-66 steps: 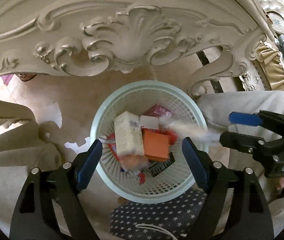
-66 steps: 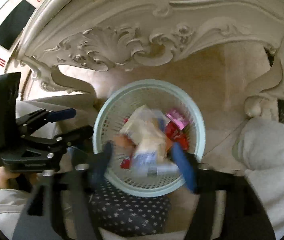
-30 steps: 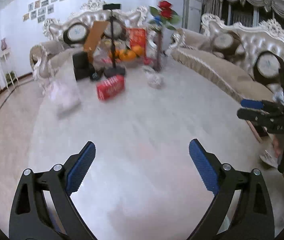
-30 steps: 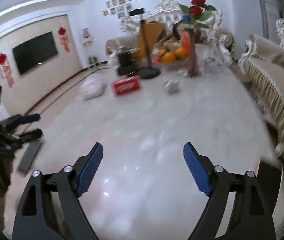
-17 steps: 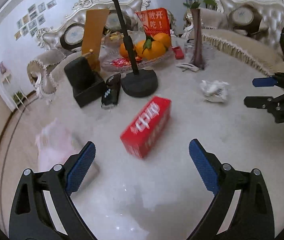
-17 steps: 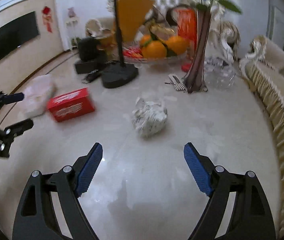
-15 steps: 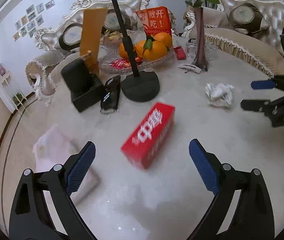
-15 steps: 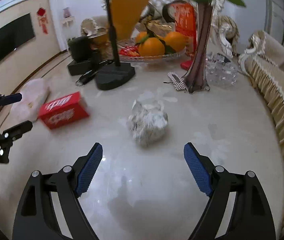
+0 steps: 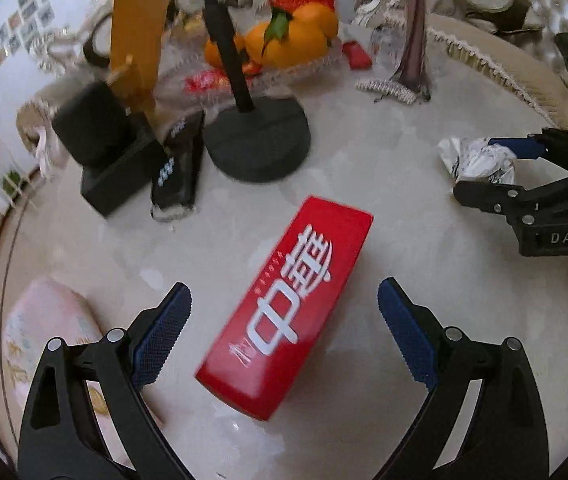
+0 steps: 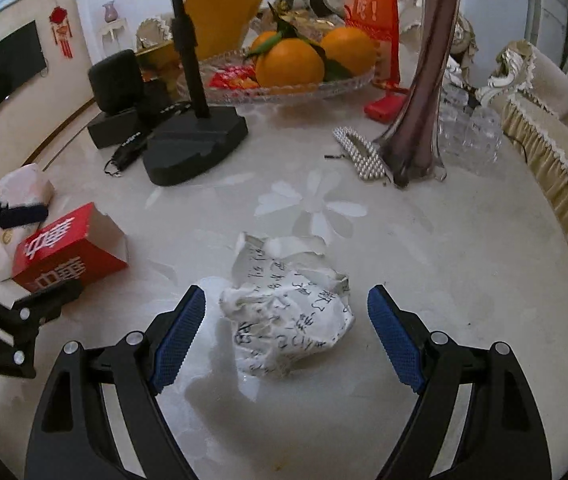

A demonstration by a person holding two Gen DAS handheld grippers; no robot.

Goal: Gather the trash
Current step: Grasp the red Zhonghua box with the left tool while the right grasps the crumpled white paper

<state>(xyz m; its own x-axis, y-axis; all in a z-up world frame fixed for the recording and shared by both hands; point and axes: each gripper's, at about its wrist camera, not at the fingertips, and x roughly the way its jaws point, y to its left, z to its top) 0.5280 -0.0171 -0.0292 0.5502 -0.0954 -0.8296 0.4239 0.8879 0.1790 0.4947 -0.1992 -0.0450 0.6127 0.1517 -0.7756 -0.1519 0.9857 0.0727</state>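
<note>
A red carton with white characters (image 9: 287, 312) lies on the pale marble table, between the open jaws of my left gripper (image 9: 284, 332). It also shows in the right wrist view (image 10: 68, 252). A crumpled white paper with handwriting (image 10: 287, 320) lies between the open jaws of my right gripper (image 10: 285, 332); it shows in the left wrist view (image 9: 475, 158) beside the right gripper (image 9: 495, 168). Neither gripper touches its object.
A pink tissue pack (image 9: 48, 328) lies left of the carton. A black stand base (image 10: 192, 144), black box and speaker (image 9: 104, 148), remote (image 9: 176, 168), fruit dish with oranges (image 10: 291, 64), purple vase (image 10: 427, 120) and pearl hair clip (image 10: 359, 156) stand at the back. A sofa (image 10: 555, 120) is at the right.
Both grippers have come up from the trash basket to the table and closed in: the left now straddles the red carton, the right the crumpled paper. Both stay open.
</note>
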